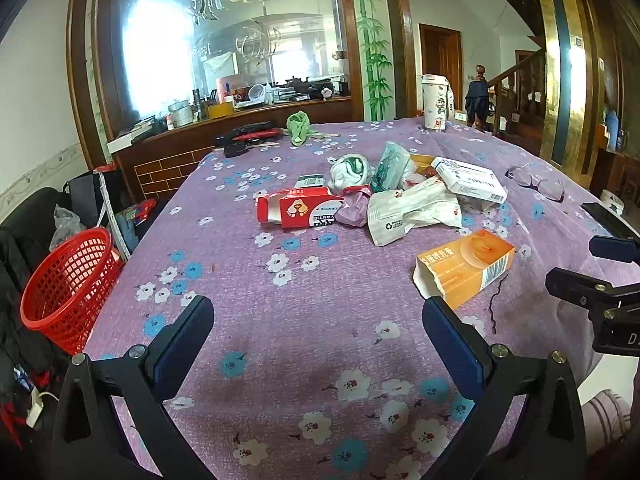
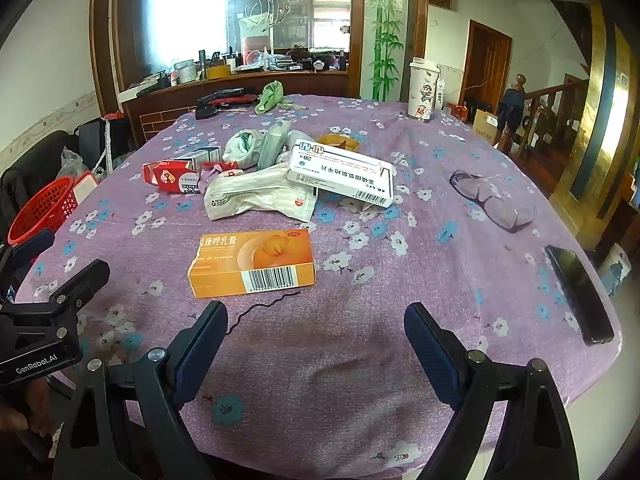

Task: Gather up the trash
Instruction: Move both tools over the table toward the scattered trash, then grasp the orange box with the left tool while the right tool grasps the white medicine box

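Note:
Trash lies on the purple flowered tablecloth. An orange box lies nearest. Behind it are a white plastic bag, a white medicine box, a red box and crumpled wrappers. A red mesh basket stands left of the table. My left gripper is open and empty, short of the orange box. My right gripper is open and empty, just in front of the orange box.
Glasses, a black phone and a thin black string lie on the right part of the table. A white cup, a green cloth and black tools stand at the far edge.

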